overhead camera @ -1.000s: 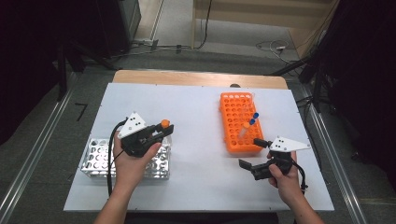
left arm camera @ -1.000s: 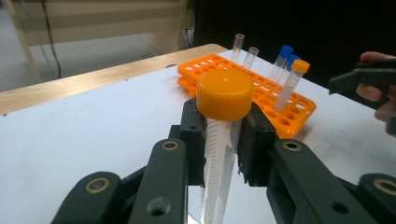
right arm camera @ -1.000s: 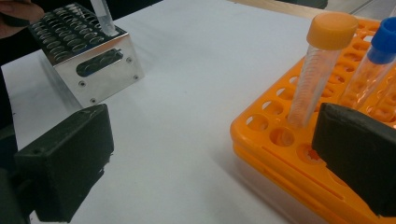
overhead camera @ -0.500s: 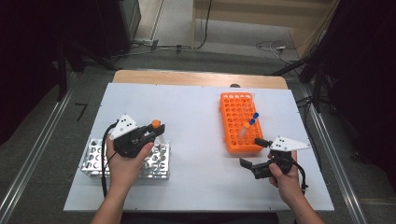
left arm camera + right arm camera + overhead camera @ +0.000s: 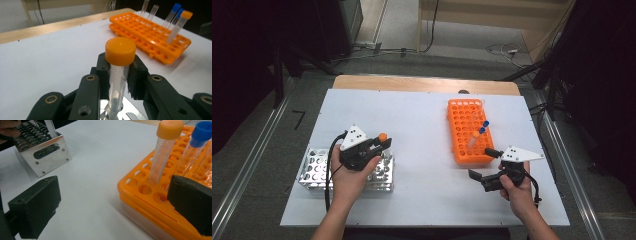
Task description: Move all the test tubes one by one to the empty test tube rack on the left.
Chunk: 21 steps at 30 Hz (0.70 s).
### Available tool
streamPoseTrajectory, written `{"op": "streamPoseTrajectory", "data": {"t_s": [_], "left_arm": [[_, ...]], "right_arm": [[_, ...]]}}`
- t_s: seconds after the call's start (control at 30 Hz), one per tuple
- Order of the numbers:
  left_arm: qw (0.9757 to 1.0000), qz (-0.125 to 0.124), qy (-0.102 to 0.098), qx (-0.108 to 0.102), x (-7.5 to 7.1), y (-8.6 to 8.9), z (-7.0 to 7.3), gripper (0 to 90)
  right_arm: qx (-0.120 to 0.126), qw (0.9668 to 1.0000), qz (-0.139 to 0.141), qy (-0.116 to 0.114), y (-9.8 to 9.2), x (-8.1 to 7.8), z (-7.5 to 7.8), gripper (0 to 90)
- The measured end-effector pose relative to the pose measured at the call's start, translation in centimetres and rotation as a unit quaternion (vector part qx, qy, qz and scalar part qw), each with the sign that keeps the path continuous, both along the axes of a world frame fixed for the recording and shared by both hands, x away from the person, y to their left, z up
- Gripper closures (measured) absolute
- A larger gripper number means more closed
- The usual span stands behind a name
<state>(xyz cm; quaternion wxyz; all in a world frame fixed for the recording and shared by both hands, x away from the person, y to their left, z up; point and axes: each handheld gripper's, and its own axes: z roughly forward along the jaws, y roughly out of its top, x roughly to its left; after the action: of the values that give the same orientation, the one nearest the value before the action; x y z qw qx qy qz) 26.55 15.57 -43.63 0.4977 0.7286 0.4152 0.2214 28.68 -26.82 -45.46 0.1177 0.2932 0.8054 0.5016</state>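
Room: dark floor with metal rails and loose cables surrounds a white table (image 5: pixel 422 120) with a wooden strip along its far edge.
Metal rack: a shiny rack (image 5: pixel 314 170) of round holes sits near the table's left front corner, partly under the person's left hand.
Left gripper: the left gripper (image 5: pixel 119 72) is pinching an orange-capped tube (image 5: pixel 119 67) just below the cap, the tube upright over the metal rack's right end.
Risk at the rack: the tube's lower end is hidden behind the jaws, so a slight tilt could make it strike the metal between holes and slide through the pads instead of dropping in.
Risk of release: if the jaws let go before the tube is seated, it may topple and roll toward the table's front edge.
Orange rack: an orange rack (image 5: pixel 468 131) lies toward the table's right edge and holds a few capped tubes at its near end.
Right gripper: the right gripper (image 5: pixel 484 167) rests near the right front corner, jaws spread and empty, just beside the orange rack's near end.
Risk on the right: a nudge forward could push the orange rack and tip its leaning tubes.
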Motion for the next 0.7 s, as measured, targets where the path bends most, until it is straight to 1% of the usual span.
{"op": "streamPoseTrajectory", "data": {"t_s": [0.13, 0.2, 0.3, 0.4, 0.5, 0.6, 0.63, 0.7], "left_arm": [[0.9999, -0.001, 0.011, 0.011, 0.09, -0.26, -0.13, 73.3], [0.9997, -0.007, 0.022, 0.006, 0.21, -0.25, -0.16, 71.1], [0.9996, -0.007, 0.026, 0.012, 0.22, -0.28, -0.16, 68.6], [0.9994, -0.006, 0.034, 0.010, 0.30, -0.27, -0.18, 63.8], [0.9993, -0.008, 0.036, 0.007, 0.28, -0.15, -0.13, 60.2], [0.9995, 0.000, 0.032, 0.000, 0.21, 0.01, -0.01, 51.7], [0.9996, 0.006, 0.028, -0.006, 0.16, 0.09, 0.07, 47.2], [0.9996, 0.006, 0.022, -0.019, 0.05, 0.21, 0.23, 38.0]], "right_arm": [[0.001, 1.0000, -0.005, 0.001, -0.18, 0.13, -0.06, 0.0], [0.002, 1.0000, -0.007, 0.002, -0.27, 0.18, -0.08, 0.0], [0.003, 0.9999, -0.009, 0.003, -0.36, 0.25, -0.11, 0.0], [0.003, 0.9999, -0.012, 0.003, -0.39, 0.34, -0.13, 0.0], [0.006, 0.9998, -0.018, 0.006, -0.40, 0.43, -0.16, 0.0], [0.003, 0.9997, -0.024, 0.006, -0.31, 0.50, -0.15, 0.0], [0.003, 0.9997, -0.026, 0.003, -0.27, 0.54, -0.15, 2.1], [0.005, 0.9995, -0.032, 0.006, -0.12, 0.74, -0.11, 3.7]]}}
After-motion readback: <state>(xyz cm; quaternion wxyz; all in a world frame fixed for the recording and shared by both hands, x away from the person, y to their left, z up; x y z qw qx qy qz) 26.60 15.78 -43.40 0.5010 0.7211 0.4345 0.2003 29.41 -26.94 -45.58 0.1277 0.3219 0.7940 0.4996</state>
